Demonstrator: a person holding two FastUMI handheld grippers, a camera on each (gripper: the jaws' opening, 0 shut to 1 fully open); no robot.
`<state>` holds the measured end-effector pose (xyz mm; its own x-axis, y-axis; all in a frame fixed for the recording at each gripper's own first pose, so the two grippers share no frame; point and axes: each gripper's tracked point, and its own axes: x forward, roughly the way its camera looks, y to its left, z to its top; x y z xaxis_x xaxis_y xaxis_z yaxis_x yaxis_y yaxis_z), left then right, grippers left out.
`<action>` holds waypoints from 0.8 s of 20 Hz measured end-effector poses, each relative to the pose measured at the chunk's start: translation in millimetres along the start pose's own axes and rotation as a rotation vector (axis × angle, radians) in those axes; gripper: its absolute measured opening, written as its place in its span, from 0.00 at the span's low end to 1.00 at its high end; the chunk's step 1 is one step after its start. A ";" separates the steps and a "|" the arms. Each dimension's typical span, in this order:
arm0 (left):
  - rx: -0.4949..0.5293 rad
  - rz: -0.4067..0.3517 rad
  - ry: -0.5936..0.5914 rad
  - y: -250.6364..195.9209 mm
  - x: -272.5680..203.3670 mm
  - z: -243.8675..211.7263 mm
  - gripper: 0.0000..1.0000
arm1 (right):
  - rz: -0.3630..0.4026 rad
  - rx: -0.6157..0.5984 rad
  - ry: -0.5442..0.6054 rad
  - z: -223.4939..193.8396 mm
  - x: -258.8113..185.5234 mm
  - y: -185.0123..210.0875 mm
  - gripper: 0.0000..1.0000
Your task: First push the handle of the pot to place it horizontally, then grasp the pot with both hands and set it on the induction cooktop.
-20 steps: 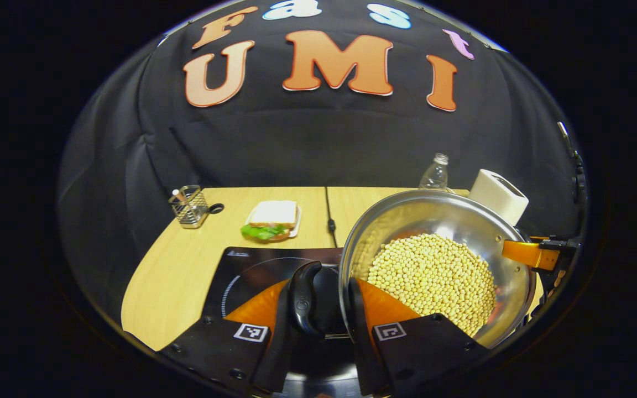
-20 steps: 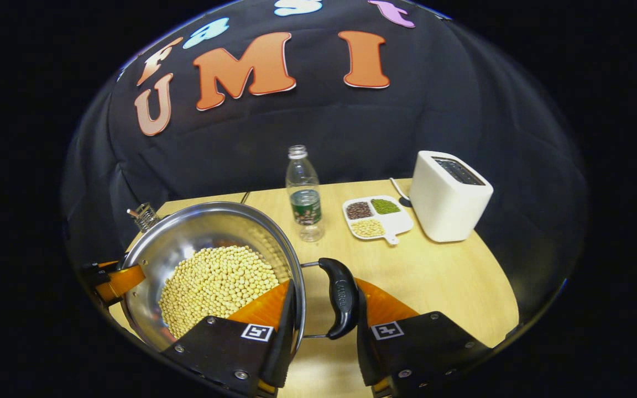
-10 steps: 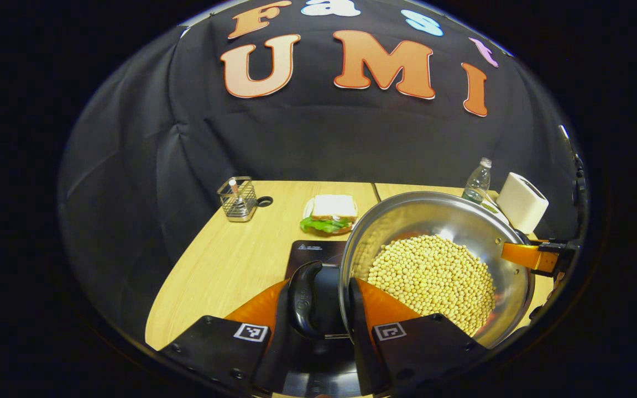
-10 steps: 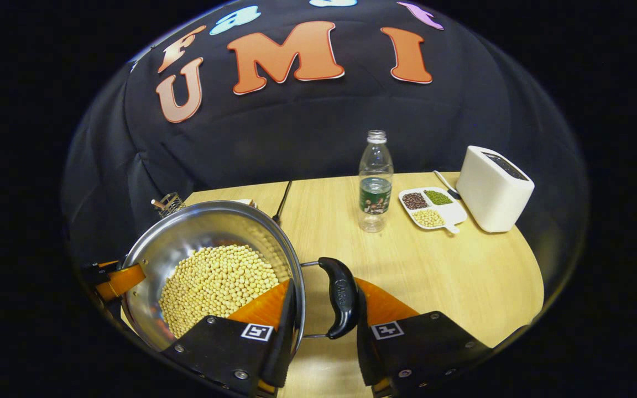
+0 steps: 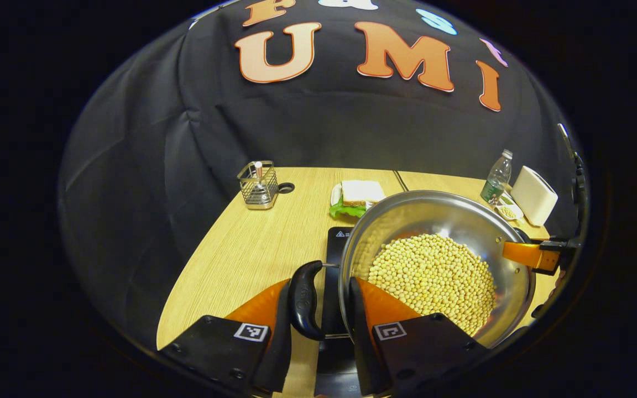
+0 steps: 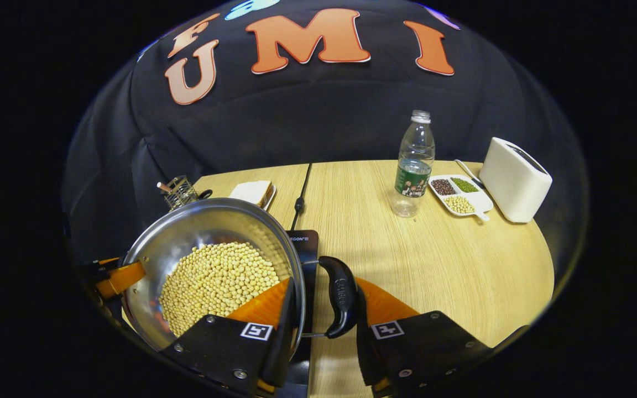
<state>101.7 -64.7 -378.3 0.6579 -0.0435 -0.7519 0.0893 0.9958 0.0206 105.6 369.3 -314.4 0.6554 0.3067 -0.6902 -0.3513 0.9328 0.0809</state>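
1. Between my two grippers hangs the steel pot (image 5: 434, 260), loaded with pale beans (image 5: 432, 276), level so nothing spills.
2. My left gripper (image 5: 318, 309) is closed narrow around the pot's dark left handle (image 5: 303, 301) and rim; the handle lies between the fingers, touching the outer one.
3. My right gripper (image 6: 321, 309) grips the same way on the opposite handle (image 6: 340, 296), one finger inside the rim, one outside the handle, so the weight is shared from both sides.
4. In the left gripper view, the black induction cooktop (image 5: 334, 260) lies on the wooden table (image 5: 241, 260) under the pot, its far edge peeking out at eleven o'clock from the pot.
5. I judge the handle-levelling done and the pot over the cooktop, not yet set down; whether it touches the glass I cannot tell.
6. In the right gripper view, at one to two o'clock, well clear, stand a bottle (image 6: 413, 166), a divided dish (image 6: 459, 194) and a white toaster (image 6: 515, 178).
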 end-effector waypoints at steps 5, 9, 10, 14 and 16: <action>0.002 -0.018 0.015 -0.9 5.9 -3.5 0.57 | -0.006 -0.003 0.022 -5.8 4.6 0.9 0.53; -0.009 -0.026 0.038 1.3 6.9 -12.0 0.61 | -0.006 -0.012 0.020 -6.0 1.8 0.2 0.56; -0.003 -0.019 0.041 2.1 5.6 -12.3 0.63 | 0.014 -0.014 0.024 -5.5 -1.5 3.7 0.55; 0.074 0.073 -0.168 16.4 -36.2 53.9 0.76 | 0.017 -0.001 -0.119 40.9 -35.8 -7.9 0.79; 0.068 0.083 -0.276 8.8 -70.4 93.6 0.91 | 0.000 -0.013 -0.194 65.9 -68.9 -21.1 0.94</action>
<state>126.2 -60.5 -263.5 0.8427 0.0083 -0.5383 0.0706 0.9896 0.1257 111.9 341.0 -221.2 0.7716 0.3383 -0.5388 -0.3586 0.9308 0.0709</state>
